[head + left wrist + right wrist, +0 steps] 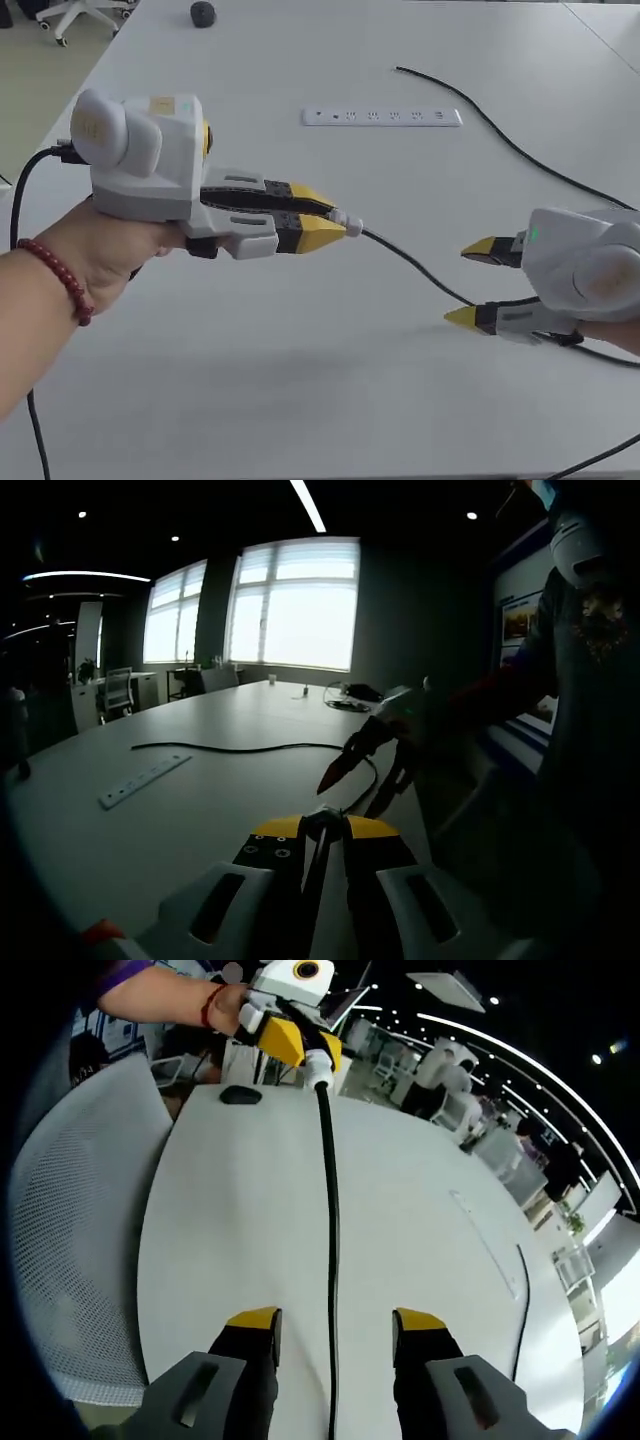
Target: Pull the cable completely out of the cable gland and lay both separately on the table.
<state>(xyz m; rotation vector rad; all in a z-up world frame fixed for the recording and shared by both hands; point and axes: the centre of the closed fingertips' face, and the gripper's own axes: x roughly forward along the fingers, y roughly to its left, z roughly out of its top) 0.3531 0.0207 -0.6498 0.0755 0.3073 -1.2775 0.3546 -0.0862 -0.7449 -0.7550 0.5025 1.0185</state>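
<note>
Pinching the white cable gland [352, 222] in the tightly closed left claw [338, 218], above the table [300, 360]. Holding the right claw [335, 1320] wide apart; showing, in the right gripper view, the cable [330, 1230] running from the gland between those jaws, ungripped.

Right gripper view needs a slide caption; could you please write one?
Open right gripper straddles the black cable running to the gland held by the left gripper.

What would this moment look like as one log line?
left gripper: shut on cable gland | right gripper: open, astride cable | cable: not yet pulled out
</note>
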